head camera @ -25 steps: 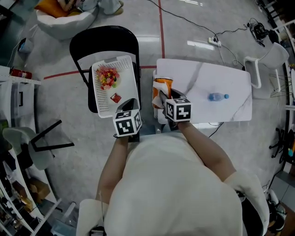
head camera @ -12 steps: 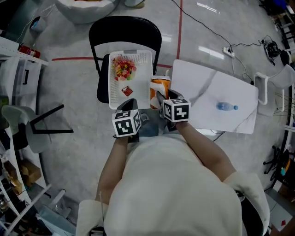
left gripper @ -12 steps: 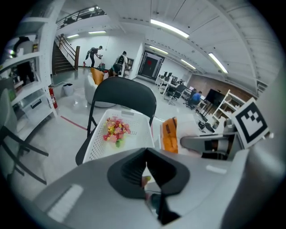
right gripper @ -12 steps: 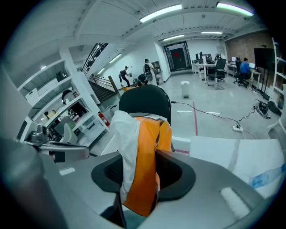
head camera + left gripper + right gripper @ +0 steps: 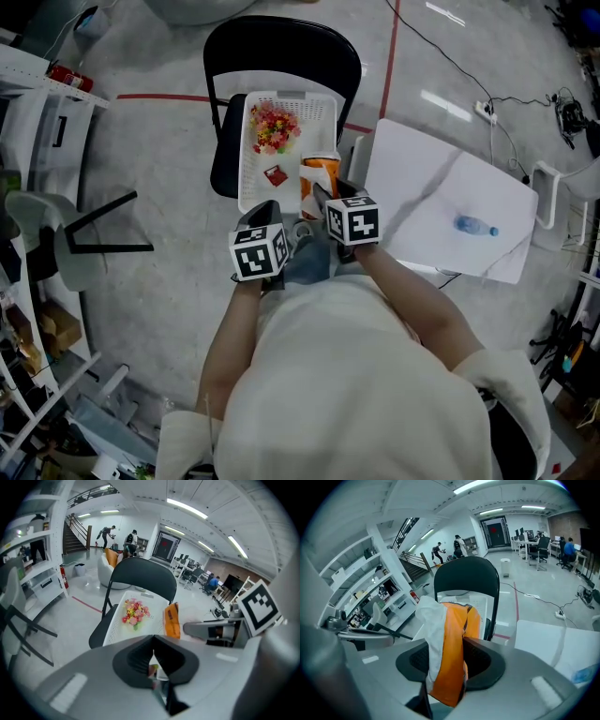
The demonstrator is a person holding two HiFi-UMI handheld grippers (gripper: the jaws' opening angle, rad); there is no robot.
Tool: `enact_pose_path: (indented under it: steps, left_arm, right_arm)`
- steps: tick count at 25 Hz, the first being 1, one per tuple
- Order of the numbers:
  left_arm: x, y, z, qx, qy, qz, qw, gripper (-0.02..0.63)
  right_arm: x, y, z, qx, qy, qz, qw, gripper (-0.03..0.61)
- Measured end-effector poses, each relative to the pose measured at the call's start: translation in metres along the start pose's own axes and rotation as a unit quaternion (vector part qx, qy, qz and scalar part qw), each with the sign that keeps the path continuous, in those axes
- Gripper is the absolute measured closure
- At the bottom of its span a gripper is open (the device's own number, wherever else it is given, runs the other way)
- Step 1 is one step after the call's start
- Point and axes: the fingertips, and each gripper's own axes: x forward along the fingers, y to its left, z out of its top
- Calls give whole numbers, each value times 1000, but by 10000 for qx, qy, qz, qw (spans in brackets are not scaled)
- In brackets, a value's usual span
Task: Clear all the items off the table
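Note:
My right gripper (image 5: pixel 324 201) is shut on an orange and white snack bag (image 5: pixel 319 176), which stands up between the jaws (image 5: pixel 451 648). The bag hangs at the right rim of a white plastic basket (image 5: pixel 250 187) that sits on a black folding chair (image 5: pixel 281 45). Inside the basket lie a bunch of colourful small items (image 5: pixel 273 128) and a little red packet (image 5: pixel 276 174). My left gripper (image 5: pixel 268 214) hovers at the basket's near edge, jaws drawn together (image 5: pixel 154 666). A water bottle (image 5: pixel 473 226) lies on the white table (image 5: pixel 422 178) to the right.
A red line runs across the grey floor behind the chair. Shelving (image 5: pixel 37 112) and a dark stool frame (image 5: pixel 94 246) stand at the left. A power strip and cables (image 5: pixel 486 109) lie beyond the table. People move in the far background of the gripper views.
Both grippers have moved left, off the table toward the basket on the chair, the right one carrying the snack bag along. The bag now sits at the basket's right rim.

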Motion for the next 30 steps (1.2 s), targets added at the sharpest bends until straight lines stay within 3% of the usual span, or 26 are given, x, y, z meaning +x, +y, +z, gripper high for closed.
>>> enact_pose_path:
  steps: [17, 21, 24, 26, 30]
  left_arm:
    - [34, 17, 0, -162, 316, -50, 9994, 604]
    - [36, 16, 2, -155, 332, -89, 9993, 604]
    - [37, 15, 3, -146, 340, -106, 9993, 604]
    - [38, 14, 4, -133, 339, -121, 9993, 604]
    - [38, 11, 5, -123, 339, -140, 9993, 604]
  right_arm:
    - [56, -9, -7, 345, 458, -79, 9983, 411]
    - [60, -5, -7, 415, 502, 72, 9979, 408]
    - [62, -2, -5, 488, 439, 248, 9975, 374]
    - [61, -1, -3, 501, 374, 305, 9976, 311]
    - [58, -2, -4, 466, 381, 319, 9977, 327]
